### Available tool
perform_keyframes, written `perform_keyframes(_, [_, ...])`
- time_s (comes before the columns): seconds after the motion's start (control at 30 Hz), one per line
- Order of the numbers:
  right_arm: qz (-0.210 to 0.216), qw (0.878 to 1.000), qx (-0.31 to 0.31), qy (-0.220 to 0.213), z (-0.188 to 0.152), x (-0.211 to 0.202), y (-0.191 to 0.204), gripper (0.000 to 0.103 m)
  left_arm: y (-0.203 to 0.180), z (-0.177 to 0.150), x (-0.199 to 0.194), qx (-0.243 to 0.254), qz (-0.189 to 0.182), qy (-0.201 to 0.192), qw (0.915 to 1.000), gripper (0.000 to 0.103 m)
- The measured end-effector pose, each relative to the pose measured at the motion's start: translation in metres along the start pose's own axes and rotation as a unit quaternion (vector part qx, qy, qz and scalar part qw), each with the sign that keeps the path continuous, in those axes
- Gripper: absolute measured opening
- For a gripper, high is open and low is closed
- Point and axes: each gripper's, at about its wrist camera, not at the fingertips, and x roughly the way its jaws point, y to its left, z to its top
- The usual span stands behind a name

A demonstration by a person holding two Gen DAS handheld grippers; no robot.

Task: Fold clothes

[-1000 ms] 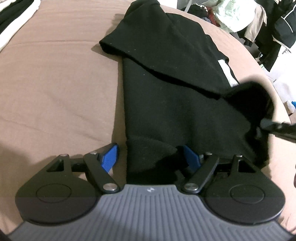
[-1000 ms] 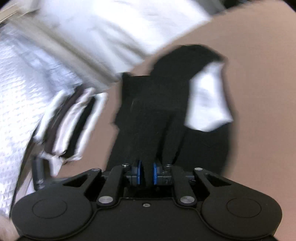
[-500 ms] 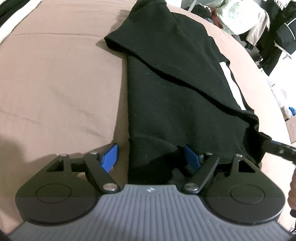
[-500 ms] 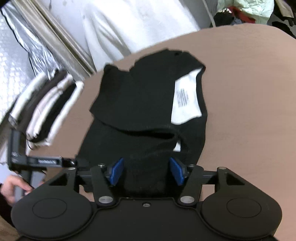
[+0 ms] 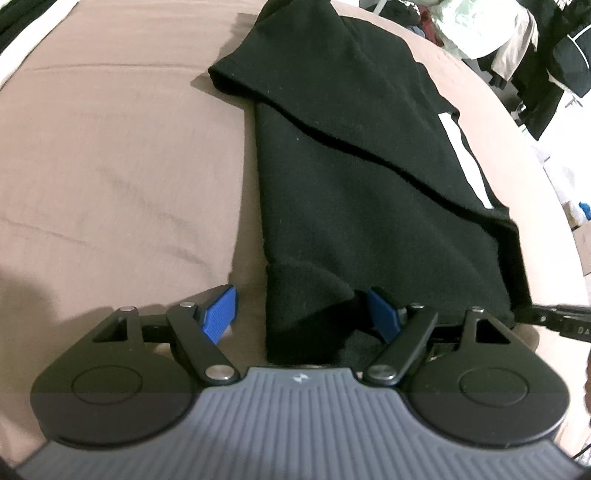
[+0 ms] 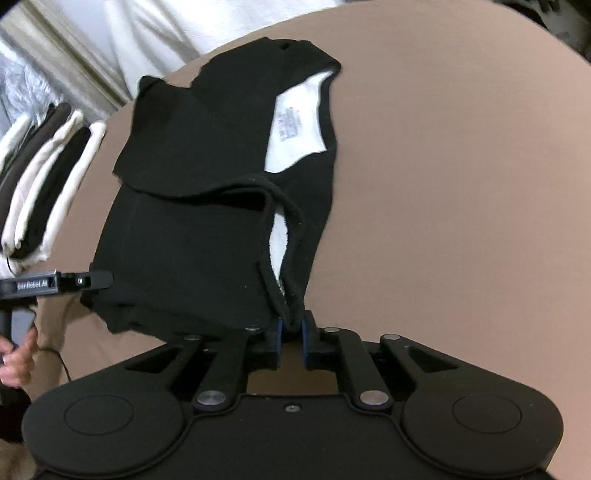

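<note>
A black garment (image 5: 354, 177) with a white inner label lies partly folded lengthwise on a brown bed cover (image 5: 110, 166). My left gripper (image 5: 303, 314) is open, its blue pads either side of the garment's near left corner, which lies between them. My right gripper (image 6: 290, 334) is shut on the garment's near hem edge (image 6: 284, 258), which rises slightly. The garment (image 6: 207, 221) and its white label (image 6: 295, 125) fill the middle of the right wrist view. The left gripper's finger (image 6: 88, 280) shows at the garment's left corner there.
A stack of folded cream and dark clothes (image 6: 40, 184) stands at the left of the bed. A heap of loose clothes (image 5: 517, 40) lies beyond the bed's far right edge. White curtains (image 6: 166, 33) hang behind.
My right gripper, shut a second ago, opened around the hem and has now shut on it again. The raised right flap has come down flat. My left gripper stays open in place.
</note>
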Motion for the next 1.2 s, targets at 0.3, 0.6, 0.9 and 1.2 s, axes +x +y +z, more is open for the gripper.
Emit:
perform_keyframes(0.3, [-0.109, 0.980, -0.128, -0.105, 0.026, -0.026, 0.024, 0.038, 0.011, 0.006, -0.020, -0.010, -0.013, -0.041, 0.9990, 0.078])
perform_keyframes(0.6, [0.043, 0.949, -0.298, -0.096, 0.057, 0.030, 0.053, 0.042, 0.046, 0.037, -0.028, -0.078, 0.025, -0.164, 0.9831, 0.084])
perform_keyframes(0.9, [0.066, 0.918, -0.383, -0.080, 0.075, 0.074, 0.088, 0.047, 0.068, 0.115, 0.031, -0.093, 0.005, -0.171, 0.9810, 0.080])
perform_keyframes(1.2, [0.095, 0.910, -0.395, -0.079, 0.078, 0.066, 0.077, 0.060, 0.041, 0.176, 0.012, -0.033, -0.118, -0.164, 0.9788, 0.006])
